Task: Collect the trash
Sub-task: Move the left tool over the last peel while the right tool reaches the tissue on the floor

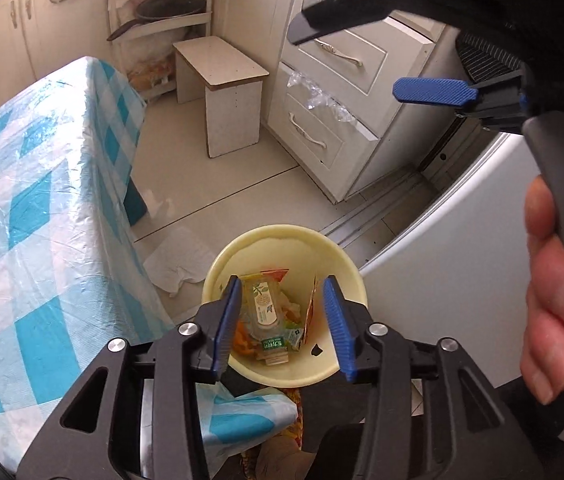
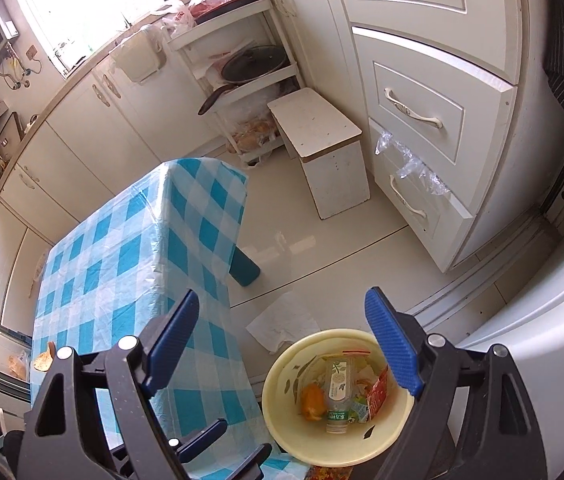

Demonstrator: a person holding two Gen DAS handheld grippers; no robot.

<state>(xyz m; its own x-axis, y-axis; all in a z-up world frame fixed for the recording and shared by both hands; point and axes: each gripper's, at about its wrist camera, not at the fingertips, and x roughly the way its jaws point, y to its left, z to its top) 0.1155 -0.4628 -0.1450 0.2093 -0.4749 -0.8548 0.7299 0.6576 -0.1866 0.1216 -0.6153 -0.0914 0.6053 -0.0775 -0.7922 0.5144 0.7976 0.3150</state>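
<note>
Both ribbed blue tongs, left (image 1: 282, 322) and right (image 2: 286, 344), spread empty above round cream plastic bin (image 2: 278, 408)

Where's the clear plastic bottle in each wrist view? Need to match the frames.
Left wrist: the plastic bottle lies in the yellow bin, bottom centre, seen between the left gripper fingers.
Right wrist: the bottle lies in the same bin, lower right of centre, left of the right-hand blue finger.
Shared landmark: the white paper on the floor between bin and table.
</note>
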